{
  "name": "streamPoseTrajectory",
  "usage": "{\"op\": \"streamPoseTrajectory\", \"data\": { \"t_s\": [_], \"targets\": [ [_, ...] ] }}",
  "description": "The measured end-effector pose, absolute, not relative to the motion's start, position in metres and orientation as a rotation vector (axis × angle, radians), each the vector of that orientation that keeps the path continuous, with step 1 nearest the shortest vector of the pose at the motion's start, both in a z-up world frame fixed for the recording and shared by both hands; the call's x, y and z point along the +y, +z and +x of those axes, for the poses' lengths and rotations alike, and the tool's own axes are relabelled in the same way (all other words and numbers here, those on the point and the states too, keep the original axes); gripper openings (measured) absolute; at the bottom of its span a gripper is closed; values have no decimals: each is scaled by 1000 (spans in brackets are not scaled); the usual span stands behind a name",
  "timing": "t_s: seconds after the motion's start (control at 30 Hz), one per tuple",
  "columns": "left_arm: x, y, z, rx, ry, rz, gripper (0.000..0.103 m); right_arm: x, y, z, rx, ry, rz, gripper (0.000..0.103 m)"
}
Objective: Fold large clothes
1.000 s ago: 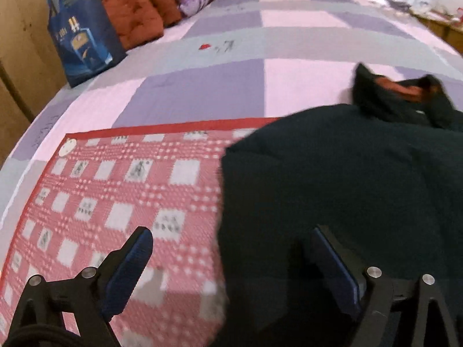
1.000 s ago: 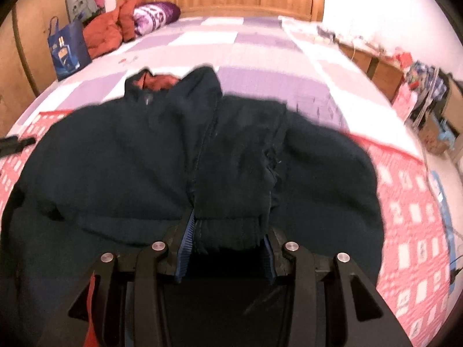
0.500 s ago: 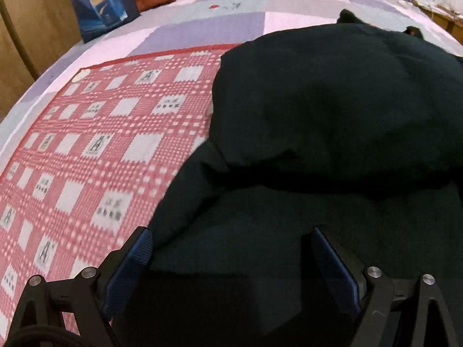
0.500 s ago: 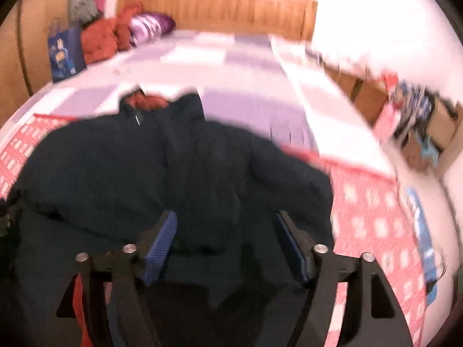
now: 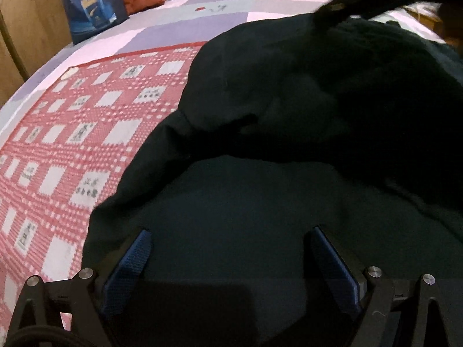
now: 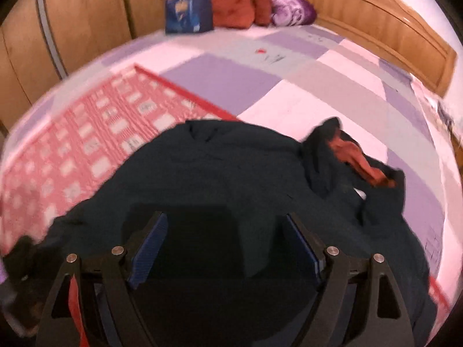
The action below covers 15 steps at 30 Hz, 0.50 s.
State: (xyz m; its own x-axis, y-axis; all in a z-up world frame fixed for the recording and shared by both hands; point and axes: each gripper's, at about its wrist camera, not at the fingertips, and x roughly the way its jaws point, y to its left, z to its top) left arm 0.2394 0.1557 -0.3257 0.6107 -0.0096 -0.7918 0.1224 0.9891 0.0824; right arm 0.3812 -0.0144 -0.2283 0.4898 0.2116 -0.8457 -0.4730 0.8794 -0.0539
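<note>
My left gripper [image 5: 230,244] has its jaws spread wide over the dark jacket [image 5: 289,121], pinching nothing. My right gripper [image 6: 224,232] has just been opening its jaws; they stand wide over the same jacket [image 6: 220,167], and nothing is squeezed between them. The jacket is soft and lumpy, lying on a red checked mat [image 5: 75,133]. Farther back sits a blue bag [image 6: 188,5].

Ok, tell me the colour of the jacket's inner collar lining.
Rust orange lining inside the dark jacket, clearest in the right wrist view.
</note>
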Motion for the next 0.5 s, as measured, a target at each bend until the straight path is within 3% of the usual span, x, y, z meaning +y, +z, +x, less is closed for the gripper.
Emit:
{"op": "streamPoseTrajectory", "data": {
  "t_s": [0.33,0.4,0.5],
  "targets": [
    [153,-335,231,875,-71,123,95,47,-276,446,1083,474,-393,84],
    [153,-335,231,875,-70,124,95,64,-287,453,1094,483,-424,76],
    [155,-335,232,878,-72,115,95,86,-295,467,1090,473,-449,74]
  ]
}}
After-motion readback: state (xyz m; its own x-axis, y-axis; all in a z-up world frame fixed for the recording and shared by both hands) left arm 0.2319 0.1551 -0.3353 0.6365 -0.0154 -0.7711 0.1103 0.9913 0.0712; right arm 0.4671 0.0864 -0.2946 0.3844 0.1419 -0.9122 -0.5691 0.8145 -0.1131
